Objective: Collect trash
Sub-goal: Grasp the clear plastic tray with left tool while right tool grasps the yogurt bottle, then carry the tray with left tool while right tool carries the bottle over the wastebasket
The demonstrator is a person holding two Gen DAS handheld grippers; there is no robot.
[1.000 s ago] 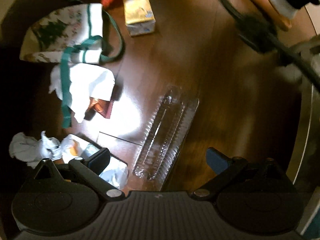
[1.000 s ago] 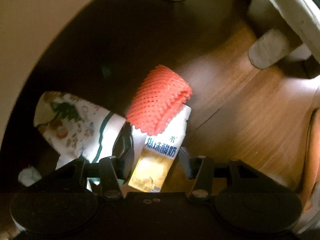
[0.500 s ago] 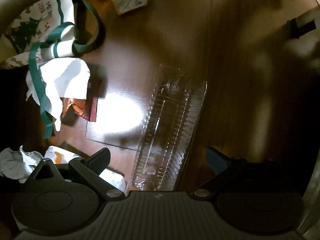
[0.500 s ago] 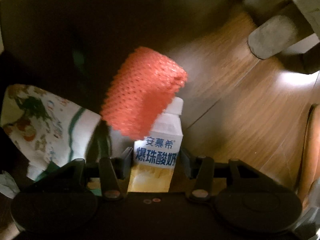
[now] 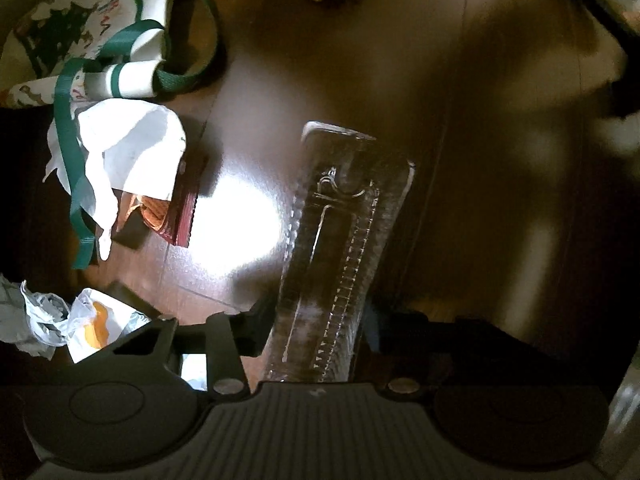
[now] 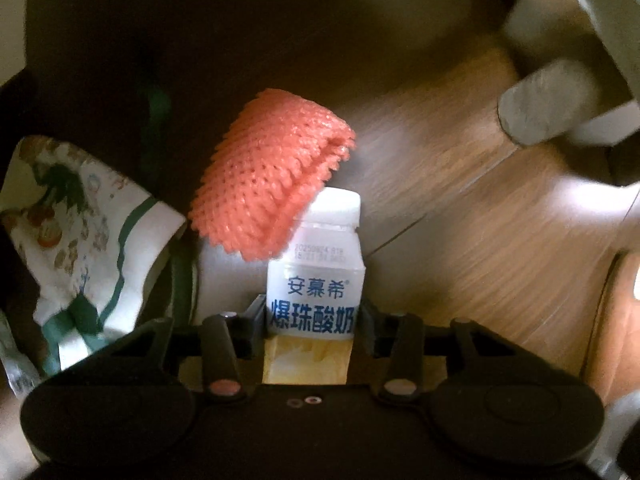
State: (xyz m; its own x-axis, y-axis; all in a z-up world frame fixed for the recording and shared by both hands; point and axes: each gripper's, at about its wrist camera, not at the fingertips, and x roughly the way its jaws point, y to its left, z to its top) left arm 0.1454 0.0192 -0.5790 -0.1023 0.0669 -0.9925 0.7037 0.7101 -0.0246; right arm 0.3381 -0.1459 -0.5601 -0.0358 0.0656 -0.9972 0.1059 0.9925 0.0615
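Dark wooden floor [image 5: 500,160] is carrying a scatter of trash under a hard patch of glare. Over it, the left hand-held gripper [image 5: 316,328] is pointing down and its jaws are closing on a long clear plastic tray [image 5: 340,240]; the tray's near end is lying between the fingers, and the left pad is looking as if it is touching the tray's edge, though the right side is too dark to tell. Beside the tray, a white crumpled paper [image 5: 128,152] is lying over a reddish wrapper [image 5: 160,212], and a printed cloth bag [image 5: 80,36] with green straps is sitting just beyond. A crumpled plastic bag [image 5: 92,320] is lying near the left finger.

Over the same floor, the right hand-held gripper [image 6: 314,320] is closing around a white-and-yellow yogurt carton [image 6: 314,288], with both pads standing against the carton's sides. A red foam net [image 6: 272,176] is resting against the carton's cap.
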